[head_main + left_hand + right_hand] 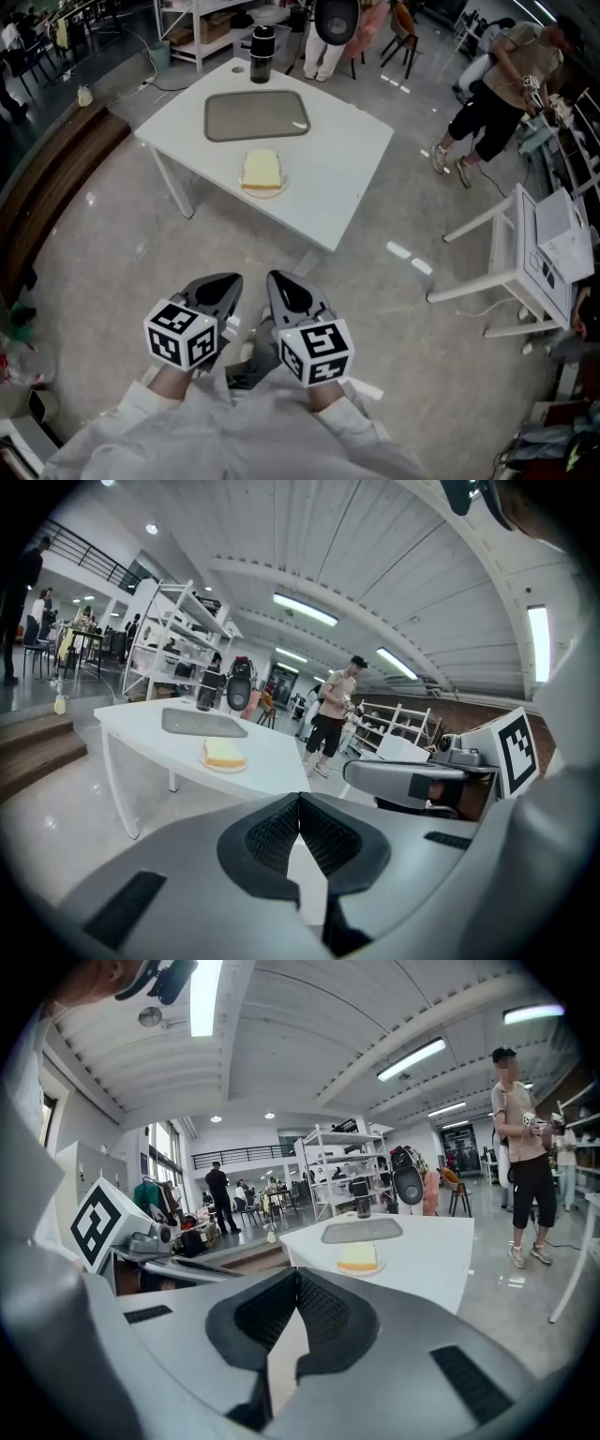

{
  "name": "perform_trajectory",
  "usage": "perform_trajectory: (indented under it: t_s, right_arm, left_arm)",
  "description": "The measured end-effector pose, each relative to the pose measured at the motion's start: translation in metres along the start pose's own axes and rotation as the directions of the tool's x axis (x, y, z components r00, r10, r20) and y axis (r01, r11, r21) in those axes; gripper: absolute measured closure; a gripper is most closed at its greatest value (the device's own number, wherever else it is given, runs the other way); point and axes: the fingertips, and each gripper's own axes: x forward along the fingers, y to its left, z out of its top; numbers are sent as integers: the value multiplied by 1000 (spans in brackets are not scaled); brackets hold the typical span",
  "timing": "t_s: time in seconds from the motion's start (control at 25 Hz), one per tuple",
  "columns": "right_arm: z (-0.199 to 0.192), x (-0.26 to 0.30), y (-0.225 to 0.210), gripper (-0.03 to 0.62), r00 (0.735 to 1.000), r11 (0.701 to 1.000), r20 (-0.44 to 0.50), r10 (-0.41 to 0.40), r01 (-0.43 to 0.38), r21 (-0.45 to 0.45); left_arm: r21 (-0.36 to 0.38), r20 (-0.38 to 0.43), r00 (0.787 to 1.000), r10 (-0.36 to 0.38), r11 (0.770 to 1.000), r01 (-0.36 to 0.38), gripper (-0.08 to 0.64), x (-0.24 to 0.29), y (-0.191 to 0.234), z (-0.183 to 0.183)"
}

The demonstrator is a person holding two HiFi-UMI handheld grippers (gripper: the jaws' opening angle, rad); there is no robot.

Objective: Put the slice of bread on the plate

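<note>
Lower left, your left gripper (221,289) is clenched with nothing in it. At upper centre, the slice of bread (261,169) lies on the plate (273,192) on the white table (337,187). At lower centre, your right gripper (287,291) is clenched and empty.

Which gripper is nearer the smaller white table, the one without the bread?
Right. The right gripper is on the side facing the smaller white table; the left gripper is beside it, farther away. Neither touches it.
</note>
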Motion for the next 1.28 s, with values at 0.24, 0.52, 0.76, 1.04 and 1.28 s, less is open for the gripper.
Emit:
perform_trajectory:
  t_s: [0.24, 0.52, 0.76, 1.04, 1.28]
  right_arm:
    - [11, 42, -20, 580, 1000, 1000, -5, 10, -10, 8]
    - [22, 95, -64, 580, 999, 999, -33, 25, -23, 46]
    - [55, 142, -105, 580, 998, 997, -43, 56, -53, 52]
    - [86, 189, -156, 580, 995, 997, -58, 75, -73, 40]
    - [93, 221, -184, 580, 987, 992, -104, 126, -124, 26]
  left_arm:
    - [-12, -2, 1000, 21, 1000, -21, 551, 23, 33, 18]
    - [-48, 15, 999, 43, 998, -42, 551, 65, 80, 51]
    - [-72, 21, 998, 62, 996, -61, 551, 111, 110, 90]
    - [-116, 34, 994, 108, 988, -104, 551, 162, 147, 130]
    - [-172, 64, 986, 151, 975, -138, 551, 195, 170, 153]
